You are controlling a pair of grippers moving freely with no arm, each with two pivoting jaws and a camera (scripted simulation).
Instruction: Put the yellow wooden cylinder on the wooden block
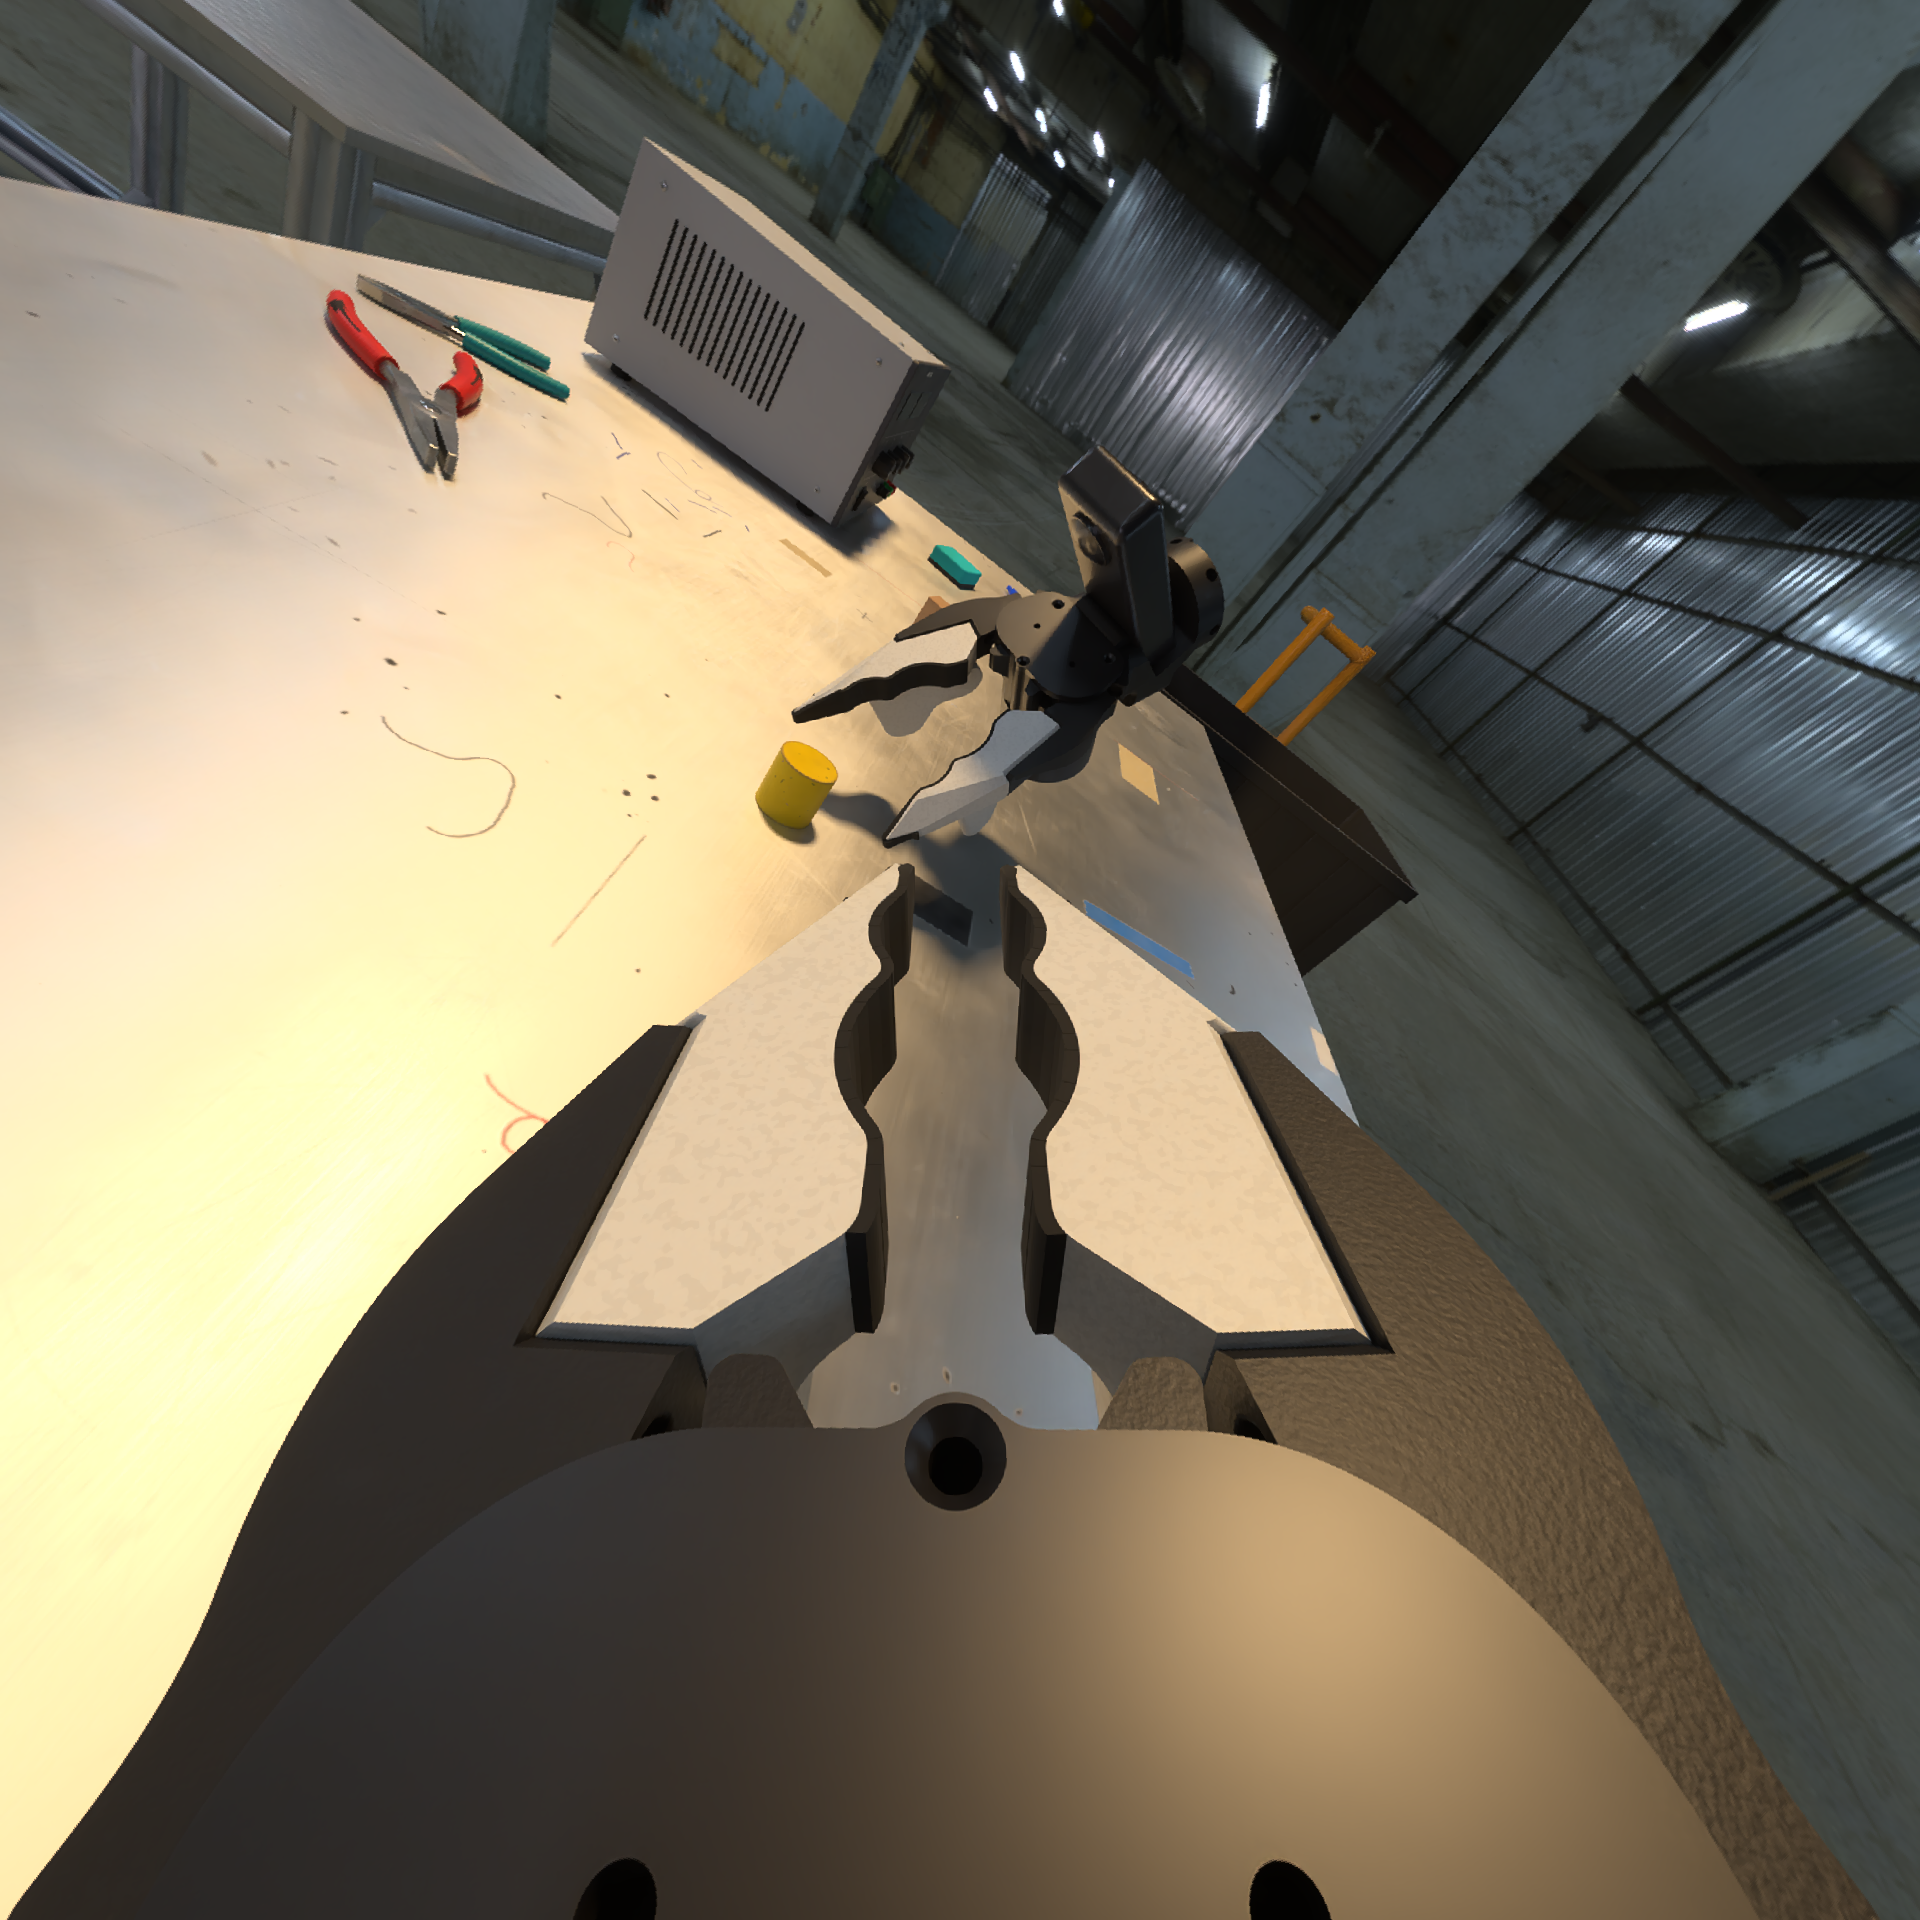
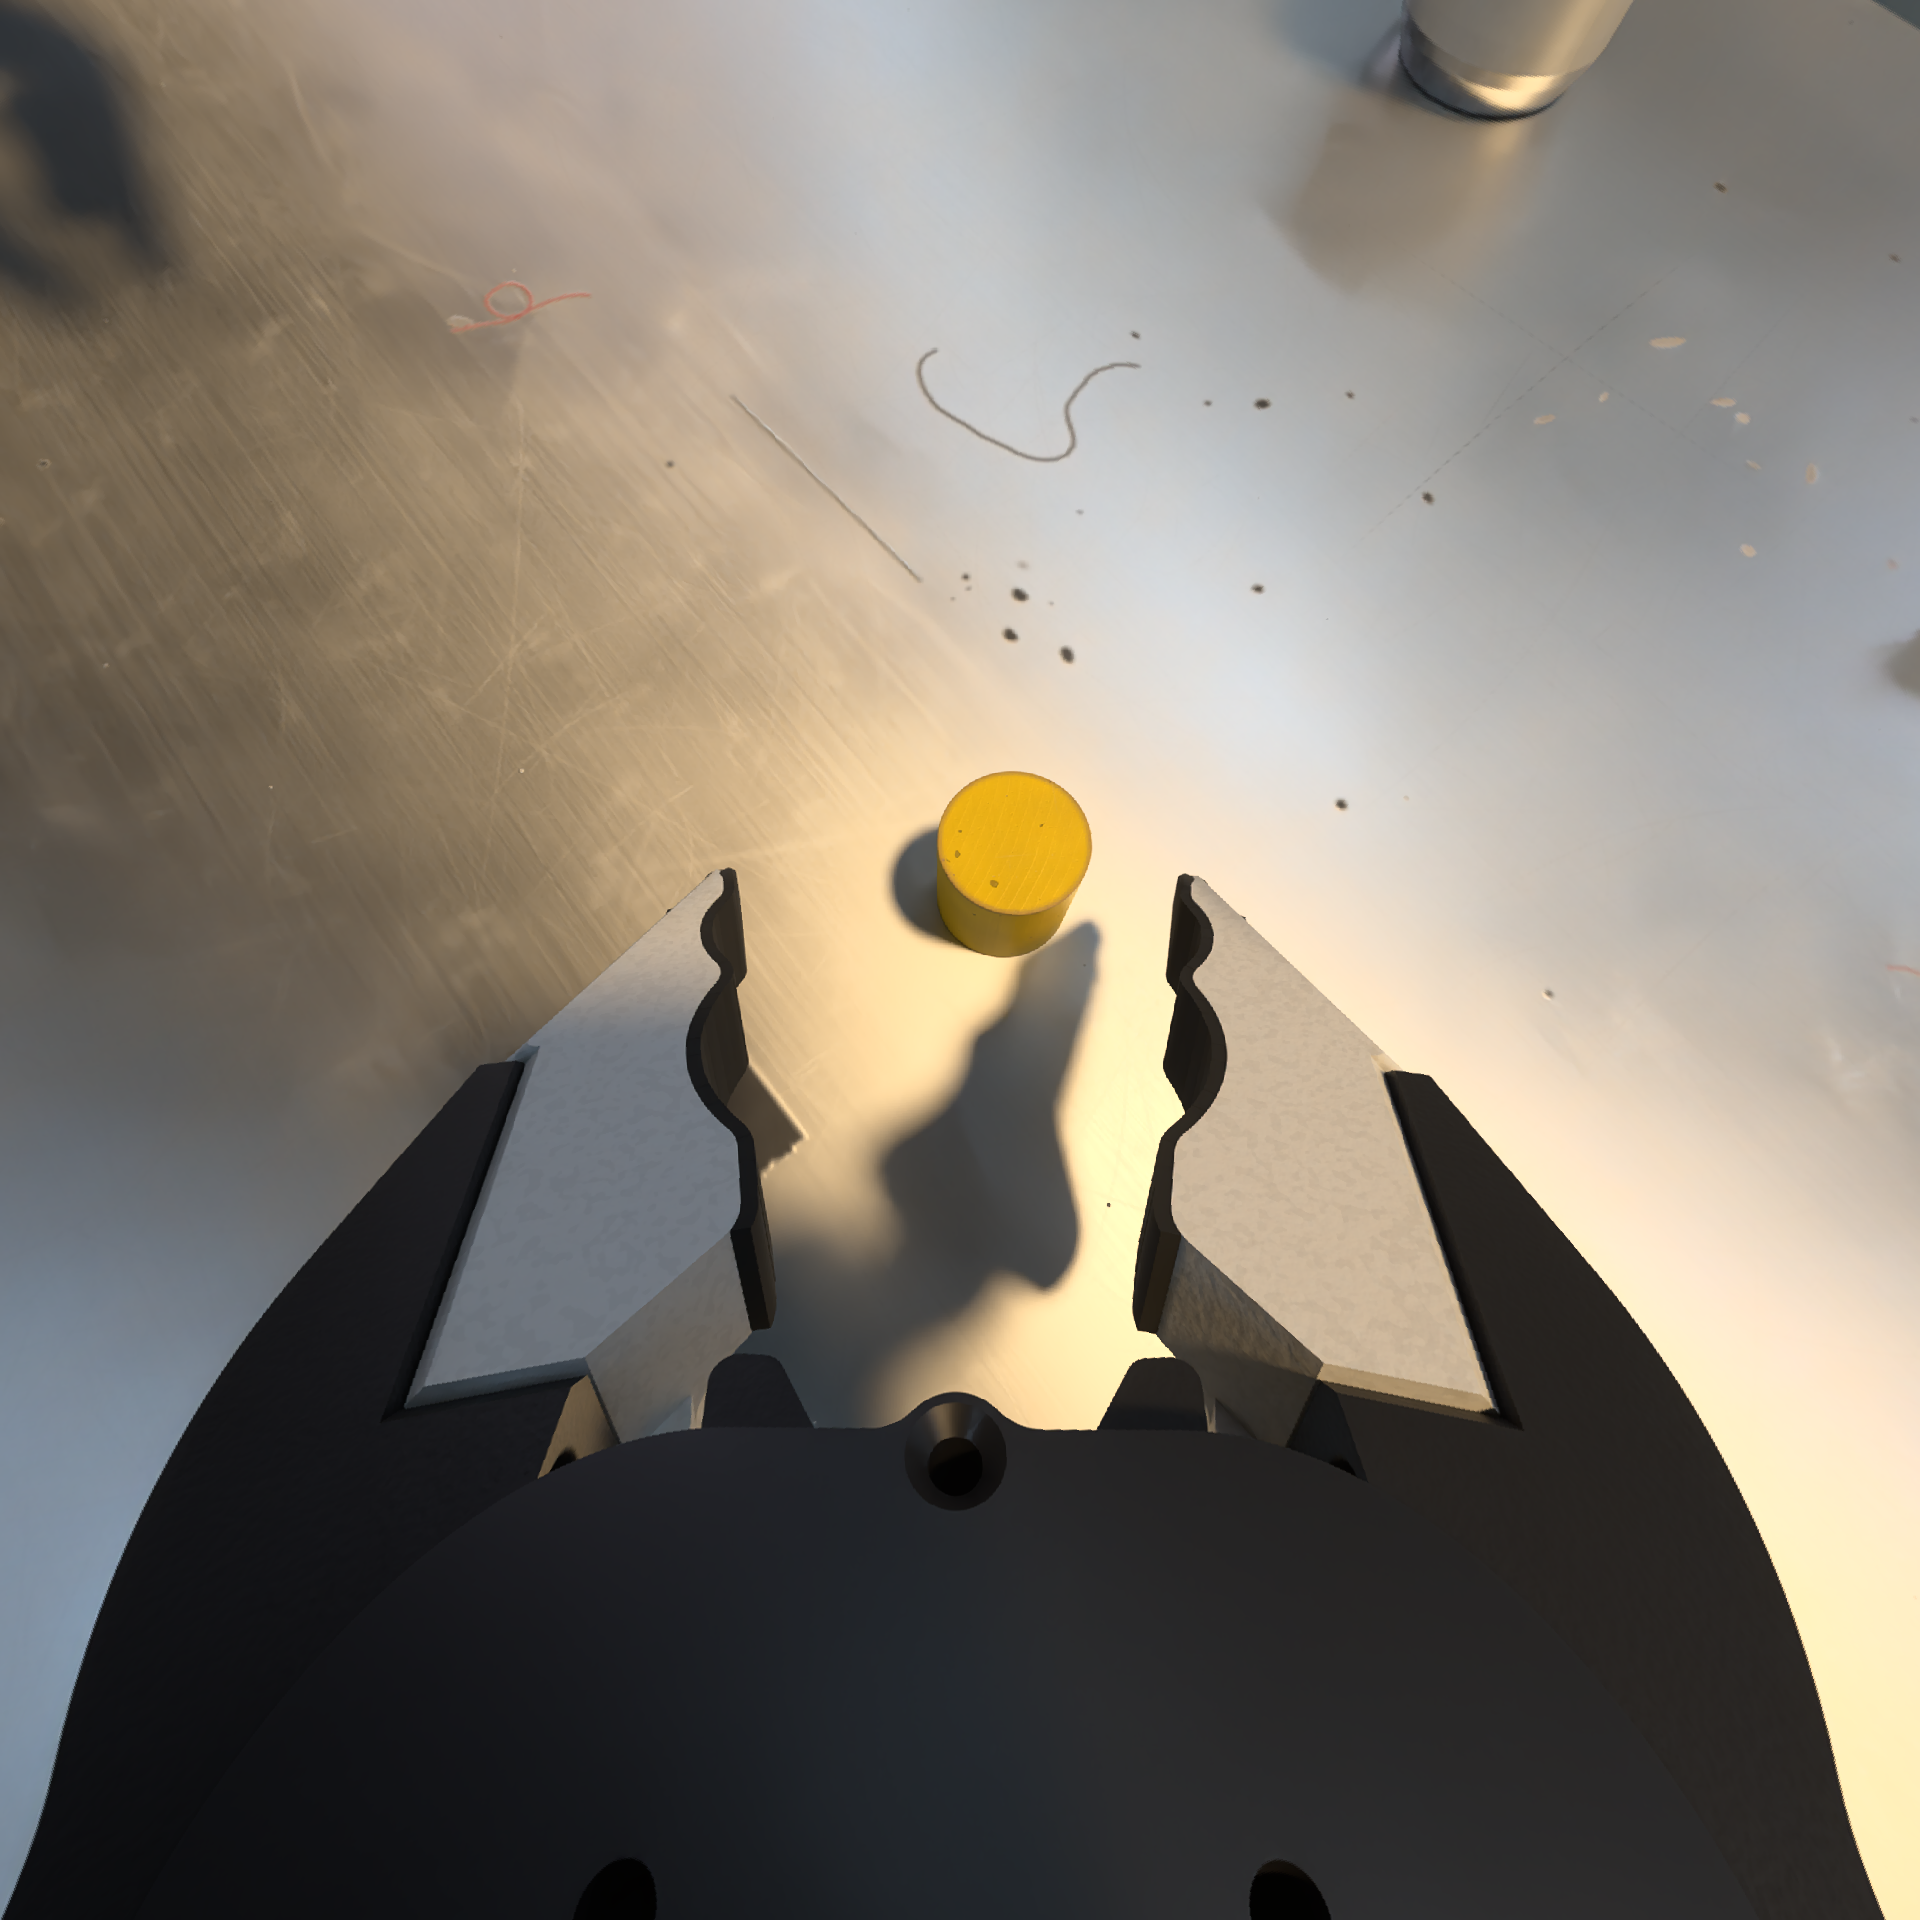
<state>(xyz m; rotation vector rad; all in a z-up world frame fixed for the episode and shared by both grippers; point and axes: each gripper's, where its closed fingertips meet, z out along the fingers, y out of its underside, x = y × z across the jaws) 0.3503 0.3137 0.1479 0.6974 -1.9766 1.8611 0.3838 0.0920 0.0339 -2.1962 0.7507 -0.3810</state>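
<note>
Pale speckled metal plates with dark wavy inner pads form the fingers of the right gripper (image 2: 956,878), which tilts down over the table (image 2: 416,623) with its jaws spread wide and nothing between them. The yellow wooden cylinder (image 2: 1013,862) stands upright on its flat end just past the fingertips, roughly centred on the gap and touching neither finger. Bare table lies open all around the cylinder, a scratched, brushed grey surface with pen squiggles and dark specks. From the left wrist view, the left gripper (image 1: 958,883) hangs low over the same table, its jaws set a narrow gap apart and empty. Beyond its tips the cylinder (image 1: 796,784) sits near the table's right edge, with the right gripper (image 1: 847,774) angled toward it from the edge side. A small wooden block (image 1: 938,603) is mostly hidden behind that gripper, and a teal block (image 1: 956,562) lies just past it. Farther back stand a grey vented metal box (image 1: 758,343), red-handled pliers (image 1: 410,379) and green-handled pliers (image 1: 468,332).
</note>
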